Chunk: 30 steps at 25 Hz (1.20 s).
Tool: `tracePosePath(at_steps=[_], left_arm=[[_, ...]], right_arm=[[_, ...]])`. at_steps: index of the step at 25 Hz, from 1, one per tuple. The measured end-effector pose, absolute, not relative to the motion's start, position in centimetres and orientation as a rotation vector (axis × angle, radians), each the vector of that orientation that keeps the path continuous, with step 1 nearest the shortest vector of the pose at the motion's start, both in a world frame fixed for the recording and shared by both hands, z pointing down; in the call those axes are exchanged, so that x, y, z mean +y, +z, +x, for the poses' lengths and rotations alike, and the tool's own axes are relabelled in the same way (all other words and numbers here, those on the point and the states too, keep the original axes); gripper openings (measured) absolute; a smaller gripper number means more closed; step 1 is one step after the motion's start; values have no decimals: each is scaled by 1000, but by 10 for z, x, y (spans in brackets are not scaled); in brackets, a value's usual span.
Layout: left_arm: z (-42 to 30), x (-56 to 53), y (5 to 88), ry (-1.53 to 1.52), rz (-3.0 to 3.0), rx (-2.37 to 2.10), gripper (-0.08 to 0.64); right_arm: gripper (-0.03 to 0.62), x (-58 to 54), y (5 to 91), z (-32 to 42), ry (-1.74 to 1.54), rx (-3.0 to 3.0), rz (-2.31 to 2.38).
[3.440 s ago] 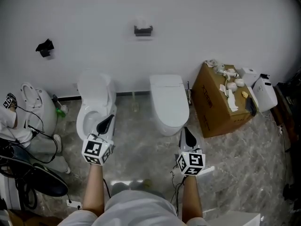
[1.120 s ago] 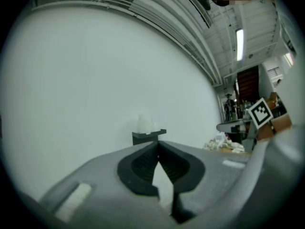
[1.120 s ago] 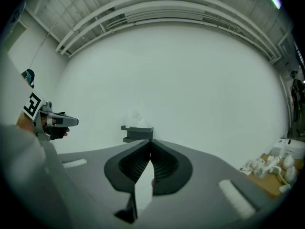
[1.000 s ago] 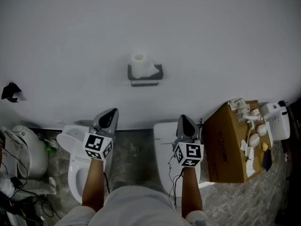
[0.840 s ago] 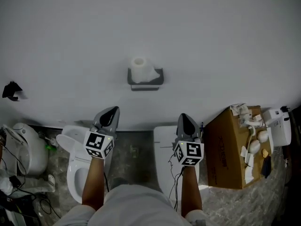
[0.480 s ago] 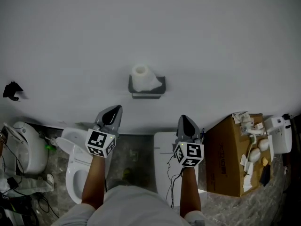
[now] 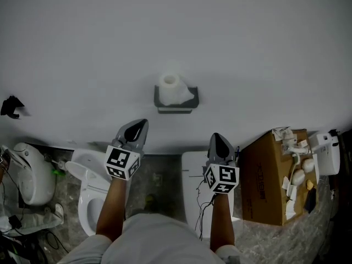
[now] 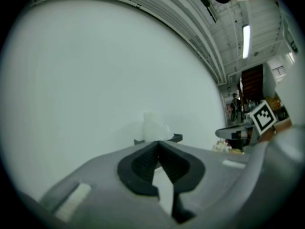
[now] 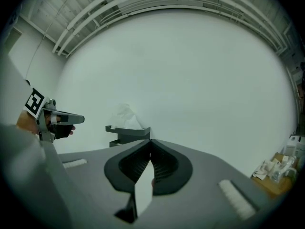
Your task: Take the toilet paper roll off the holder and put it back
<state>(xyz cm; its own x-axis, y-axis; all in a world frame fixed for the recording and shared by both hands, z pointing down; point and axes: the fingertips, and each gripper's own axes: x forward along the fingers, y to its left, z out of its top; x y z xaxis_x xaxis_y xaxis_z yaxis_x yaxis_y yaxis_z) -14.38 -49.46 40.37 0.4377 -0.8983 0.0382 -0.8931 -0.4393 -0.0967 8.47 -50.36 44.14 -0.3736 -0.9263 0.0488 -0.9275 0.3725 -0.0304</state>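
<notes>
Head view: left gripper (image 7: 141,125) is raised toward the white wall, fingers closed tip to tip with nothing between them. It sits below and left of the roll, well apart from it.

Toilet paper roll (image 7: 169,88) stands on end in the dark wall holder (image 7: 176,104), core hole facing up. A loose tail of paper drapes off its right side.

- Judged light, soft and easily crushed; the outer wraps will likely slide and unwind if pinched.
- Best hold looks to be across the body of the roll at mid-height with gentle pressure, or one finger down the core and one outside.
- Keep off the loose tail, which would probably tear or pull out.

Right gripper (image 7: 217,138) is below and right of the holder, also clear of it. Its fingers are shut and empty. Either gripper would need to open before reaching in.

Containers, left to right:
- Open toilet bowl (image 7: 88,175) on the floor, lid up; contents can't be made out.
- Holder: a shallow tray-like bracket carrying only the roll.
- Cardboard box (image 7: 269,175) on the floor at right, closed, with small white odds and ends lying on top; its inside is not visible.
</notes>
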Motion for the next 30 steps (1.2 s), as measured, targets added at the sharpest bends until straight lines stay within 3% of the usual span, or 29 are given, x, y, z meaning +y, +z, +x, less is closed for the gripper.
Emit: tracePosePath(at_steps=[4,6,15,30], left_arm=[[-141,-498,398,-115,-2631,1590,2],[-139,-501,398,-120,-2649,1572,61],[-129,-512,394,-102,-2681,1527,191],[-117,-559,384,-106,-2678,1516,245]], right_arm=[[2,-502,440,84,81,-2568,1767],[2,-503,440,85,81,-2562,1780],[2,-500,442,88,85,-2541,1803],[2,-507,453,97,114,-2521,1800]])
